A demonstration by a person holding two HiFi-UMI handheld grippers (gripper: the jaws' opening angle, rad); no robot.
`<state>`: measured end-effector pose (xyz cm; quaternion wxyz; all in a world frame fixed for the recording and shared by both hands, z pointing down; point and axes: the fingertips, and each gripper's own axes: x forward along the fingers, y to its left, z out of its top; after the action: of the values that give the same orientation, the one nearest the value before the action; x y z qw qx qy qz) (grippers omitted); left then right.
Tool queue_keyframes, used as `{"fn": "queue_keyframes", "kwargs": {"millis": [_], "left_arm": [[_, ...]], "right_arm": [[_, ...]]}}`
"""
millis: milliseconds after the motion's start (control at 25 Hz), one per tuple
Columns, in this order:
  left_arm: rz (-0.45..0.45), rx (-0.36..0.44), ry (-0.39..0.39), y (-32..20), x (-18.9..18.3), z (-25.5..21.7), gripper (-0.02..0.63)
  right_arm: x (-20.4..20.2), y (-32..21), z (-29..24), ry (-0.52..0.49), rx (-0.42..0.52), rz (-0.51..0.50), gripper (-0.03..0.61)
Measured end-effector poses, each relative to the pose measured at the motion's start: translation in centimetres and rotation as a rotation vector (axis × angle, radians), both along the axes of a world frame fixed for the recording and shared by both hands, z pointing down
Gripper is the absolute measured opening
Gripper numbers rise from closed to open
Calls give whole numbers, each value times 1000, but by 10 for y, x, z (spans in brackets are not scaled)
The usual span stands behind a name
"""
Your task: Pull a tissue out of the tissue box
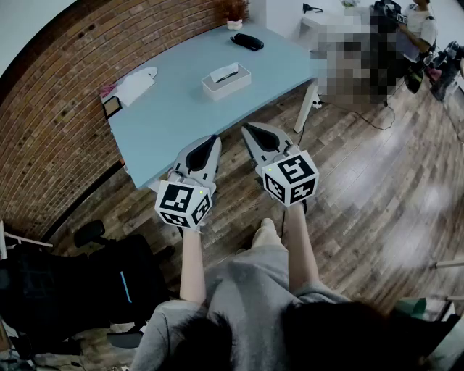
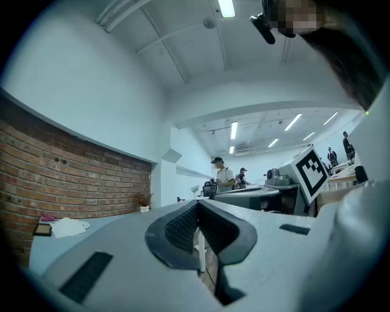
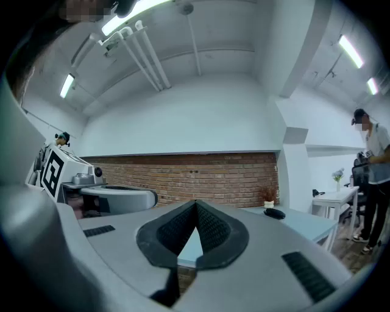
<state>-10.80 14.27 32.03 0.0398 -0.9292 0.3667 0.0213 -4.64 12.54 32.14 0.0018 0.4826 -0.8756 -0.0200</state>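
Person stands at the near edge of a pale blue table (image 1: pixel 167 119), one gripper in each hand, both held level and pointing over the tabletop. Left gripper (image 1: pixel 212 140): jaws together at the tips, nothing between them; its own view shows the ribbed pads meeting, with only floor and a table leg seen through the hollow behind. Right gripper (image 1: pixel 247 129): jaws likewise fully closed and empty, with only the table edge seen through the hollow behind the tips. The two grippers sit side by side, near each other but apart, the right one a little further forward. Tissue box (image 1: pixel 226 80), white and low, rests on the table about mid-width towards the far side, well apart from both grippers and roughly ahead of them; dark slot in its top, and whether a tissue pokes out cannot be told. White cloth (image 1: pixel 135 87) lies near the table's left edge beside the brick wall (image 1: pixel 58 109). Black object (image 1: pixel 247 41) lies at the far end, with a small potted plant (image 1: pixel 234 22) beyond it by the wall. Wooden floor (image 1: pixel 362 188) to the right; black chair (image 1: pixel 80 282) at lower left. Another person (image 3: pixel 370 177) stands in the background at the right.
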Motion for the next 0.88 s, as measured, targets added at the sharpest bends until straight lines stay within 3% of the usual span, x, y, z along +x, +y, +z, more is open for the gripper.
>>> {"fn": "queue_keyframes", "kwargs": {"millis": [480,880], "left_arm": [[-29,-36,-8,-5,-7,9,3],[-50,-51,4,-38,-3,14,3]], "right_arm": [[-4,-3,6,2,-23,-11,-2],[12,-35,9,-31,-28,-6,-2]]}}
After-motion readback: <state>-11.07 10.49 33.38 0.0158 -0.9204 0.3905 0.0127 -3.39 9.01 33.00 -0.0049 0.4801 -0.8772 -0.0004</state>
